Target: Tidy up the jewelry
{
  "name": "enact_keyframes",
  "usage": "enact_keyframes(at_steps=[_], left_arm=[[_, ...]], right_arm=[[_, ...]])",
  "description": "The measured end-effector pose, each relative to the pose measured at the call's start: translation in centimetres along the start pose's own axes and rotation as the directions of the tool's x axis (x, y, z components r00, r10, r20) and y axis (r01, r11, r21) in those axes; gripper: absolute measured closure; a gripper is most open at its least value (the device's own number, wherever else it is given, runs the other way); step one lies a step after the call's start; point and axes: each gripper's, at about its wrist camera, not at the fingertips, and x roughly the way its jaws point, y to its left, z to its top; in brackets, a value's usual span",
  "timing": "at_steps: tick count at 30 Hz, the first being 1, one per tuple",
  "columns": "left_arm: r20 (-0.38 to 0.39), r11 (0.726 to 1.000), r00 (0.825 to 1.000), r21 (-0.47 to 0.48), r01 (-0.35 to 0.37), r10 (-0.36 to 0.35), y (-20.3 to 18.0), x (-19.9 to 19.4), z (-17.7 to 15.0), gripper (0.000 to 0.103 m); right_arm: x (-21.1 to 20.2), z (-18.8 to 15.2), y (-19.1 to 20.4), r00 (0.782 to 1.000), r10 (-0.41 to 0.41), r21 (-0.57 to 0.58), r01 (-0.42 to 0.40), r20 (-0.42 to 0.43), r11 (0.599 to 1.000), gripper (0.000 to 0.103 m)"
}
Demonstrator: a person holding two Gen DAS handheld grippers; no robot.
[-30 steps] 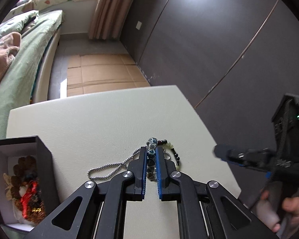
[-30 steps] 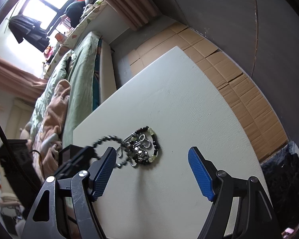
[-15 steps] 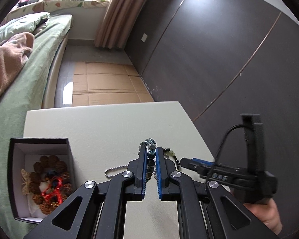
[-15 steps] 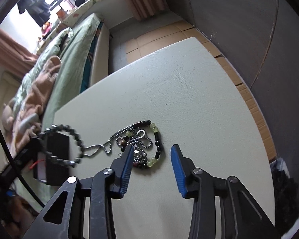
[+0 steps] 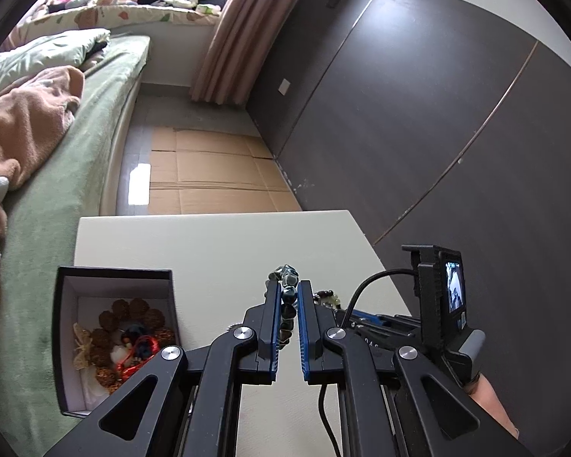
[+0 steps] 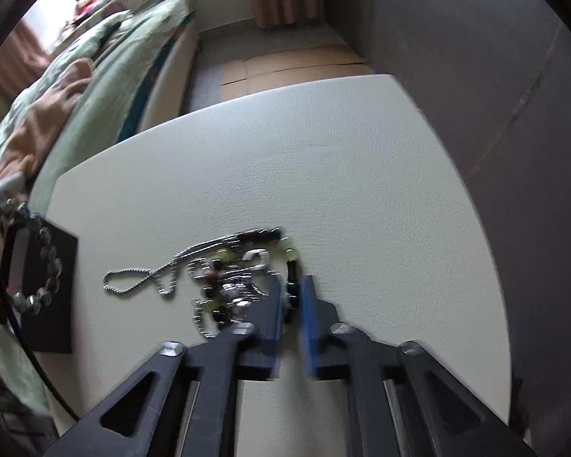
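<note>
Jewelry lies in three places. A dark beaded bracelet [image 5: 287,306] is clamped between the blue pads of the left gripper [image 5: 287,297], which is closed down on the strand, with a few beads poking out past the fingertips; in the right wrist view the same strand [image 6: 43,257] hangs in a loop above the black box [image 6: 43,293] at the desk's left edge. That open box [image 5: 114,327] holds brown beads, a red piece and other small items on its white lining. The remaining tangle sits on the cream desk [image 6: 361,175], towards its near edge: a silver ball chain [image 6: 144,280] trailing left, a metal ring or clasp [image 6: 255,257], and a black and pale-green bead bracelet [image 6: 291,266].

The right gripper [image 6: 293,304] reaches down to the right side of that tangle, its jaws narrowed to a small gap with black beads of the bracelet between the pads; the frame is blurred, so it probably pinches them, but I cannot tell whether they are gripped.

No writing can be read; a few pale characters on the right gripper's body [image 5: 373,341] are too small to make out. Its small screen [image 5: 454,285] is lit. The left gripper is held above the desk, level, pointing toward the far edge; the right points down at the surface.
</note>
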Motion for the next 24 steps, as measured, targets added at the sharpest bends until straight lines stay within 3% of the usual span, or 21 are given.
enact_keyframes(at_steps=[5, 11, 24], left_arm=[[0.021, 1.0, 1.0, -0.014, -0.006, 0.006, 0.7, -1.2, 0.0, 0.095], [0.048, 0.999, 0.999, -0.035, -0.022, 0.024, 1.9, -2.9, 0.1, 0.095], [0.051, 0.992, 0.994, -0.087, -0.096, 0.101, 5.1, -4.2, -0.2, 0.095]], right_arm=[[-1.1, -0.5, 0.1, 0.999, 0.031, 0.001, -0.031, 0.017, 1.0, 0.094], [-4.8, -1.0, -0.5, 0.985, 0.134, 0.017, -0.136, 0.106, 0.991, 0.094], [-11.9, -0.2, 1.0, 0.919, 0.269, 0.004, -0.282, 0.287, 0.959, 0.094]])
